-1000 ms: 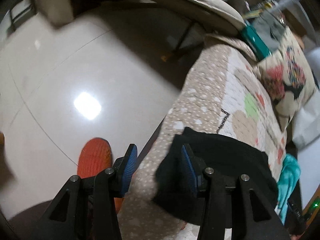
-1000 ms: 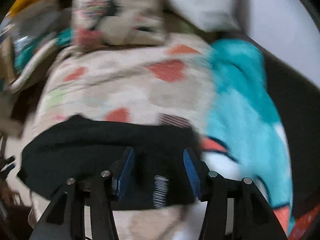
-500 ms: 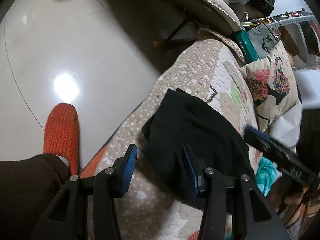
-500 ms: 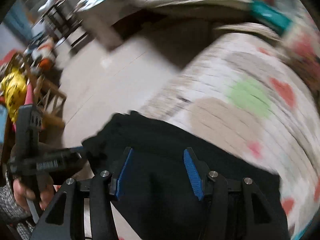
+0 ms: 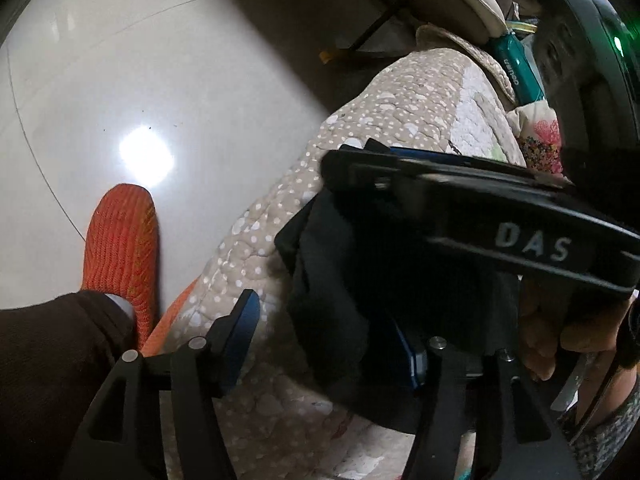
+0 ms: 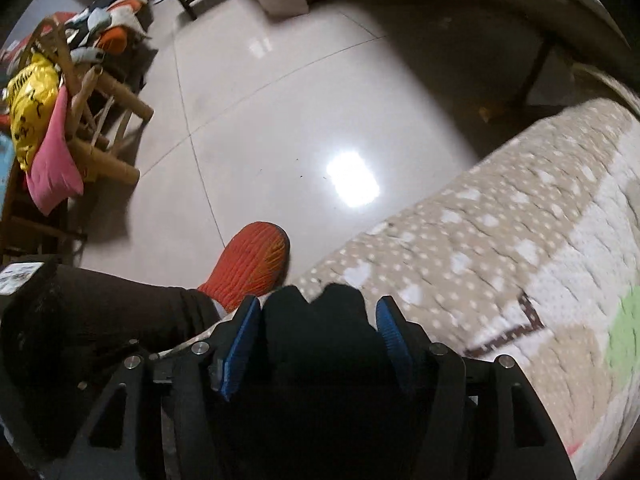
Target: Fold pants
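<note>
Both grippers just widened. Right gripper (image 6: 316, 336) swung across to the near-left edge of the black pants (image 5: 332, 280) on the quilt (image 5: 400, 120) — cloth between spread jaws, pads not pinching. Left gripper (image 5: 332, 344) spread too, straddling the hem. Prob. next fold grab.

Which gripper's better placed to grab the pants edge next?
Right. The right gripper already straddles a bunched edge of the black pants. The left gripper's jaws, just opening, mostly frame the quilt, fabric only by one finger.

"DAS" on right gripper (image 5: 472, 216)
</note>
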Action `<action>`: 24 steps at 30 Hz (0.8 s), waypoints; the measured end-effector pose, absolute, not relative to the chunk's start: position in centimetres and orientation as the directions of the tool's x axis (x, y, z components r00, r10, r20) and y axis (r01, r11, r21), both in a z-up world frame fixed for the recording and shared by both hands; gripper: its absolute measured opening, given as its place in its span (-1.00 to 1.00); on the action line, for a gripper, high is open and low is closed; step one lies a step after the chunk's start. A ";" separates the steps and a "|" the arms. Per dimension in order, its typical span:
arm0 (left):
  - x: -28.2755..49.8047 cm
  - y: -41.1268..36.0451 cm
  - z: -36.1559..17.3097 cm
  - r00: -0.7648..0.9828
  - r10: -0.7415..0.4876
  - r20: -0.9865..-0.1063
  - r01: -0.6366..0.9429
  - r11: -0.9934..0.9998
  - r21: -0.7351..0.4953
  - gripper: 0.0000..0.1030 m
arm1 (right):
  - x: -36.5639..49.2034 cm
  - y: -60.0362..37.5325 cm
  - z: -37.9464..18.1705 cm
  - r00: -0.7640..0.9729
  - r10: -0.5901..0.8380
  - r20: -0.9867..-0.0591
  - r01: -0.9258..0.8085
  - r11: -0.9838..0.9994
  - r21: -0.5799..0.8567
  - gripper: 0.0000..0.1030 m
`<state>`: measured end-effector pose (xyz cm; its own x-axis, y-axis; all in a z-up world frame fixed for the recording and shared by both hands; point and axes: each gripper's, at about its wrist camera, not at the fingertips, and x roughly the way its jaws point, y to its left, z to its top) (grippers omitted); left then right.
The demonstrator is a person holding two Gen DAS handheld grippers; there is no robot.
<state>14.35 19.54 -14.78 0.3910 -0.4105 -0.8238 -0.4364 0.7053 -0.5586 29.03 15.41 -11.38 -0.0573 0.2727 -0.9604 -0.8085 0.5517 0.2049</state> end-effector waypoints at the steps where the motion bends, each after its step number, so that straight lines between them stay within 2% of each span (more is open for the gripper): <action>1: 14.4 19.6 -14.7 0.387 -0.409 -0.826 -0.433 0.711 -0.554 0.11 | 28.9 15.7 -11.4 -0.047 0.269 -0.962 -0.813 0.549 0.193 0.03; 2: 14.4 19.6 -14.6 0.387 -0.412 -0.825 -0.427 0.713 -0.556 0.01 | 28.7 15.7 -11.4 -0.025 0.252 -0.967 -0.819 0.550 0.165 -0.17; 3: 14.4 19.7 -14.4 0.394 -0.420 -0.817 -0.420 0.709 -0.567 -0.26 | 28.6 15.6 -11.3 -0.014 0.242 -0.970 -0.818 0.555 0.151 -0.45; 4: 14.3 19.9 -14.1 0.408 -0.432 -0.804 -0.409 0.701 -0.584 -0.53 | 28.6 15.5 -11.0 -0.010 0.249 -0.968 -0.813 0.562 0.153 -0.50; 6: 14.1 19.9 -13.6 0.426 -0.438 -0.791 -0.398 0.694 -0.599 -0.64 | 28.2 14.7 -9.8 0.018 0.280 -0.960 -0.802 0.577 0.154 -0.53; 11: 13.6 19.5 -11.6 0.488 -0.489 -0.723 -0.342 0.655 -0.673 -0.65 | 27.1 12.4 -5.6 0.107 0.351 -0.930 -0.779 0.611 0.141 -0.54; 17: 13.7 16.3 -8.4 0.520 -0.574 -0.633 -0.199 0.639 -0.743 -0.65 | 26.3 6.3 -1.1 0.203 0.421 -0.884 -0.707 0.688 0.165 -0.54; 24: 14.2 7.5 -6.6 0.423 -0.651 -0.630 -0.037 0.682 -0.730 -0.65 | 24.6 -4.5 0.4 0.287 0.437 -0.853 -0.562 0.797 0.219 -0.54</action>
<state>14.22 7.47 -6.60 0.4228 -0.6513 -0.6301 -0.0368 0.6824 -0.7300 24.59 -4.48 0.45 0.2870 0.4365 -0.8527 -0.5622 0.7975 0.2190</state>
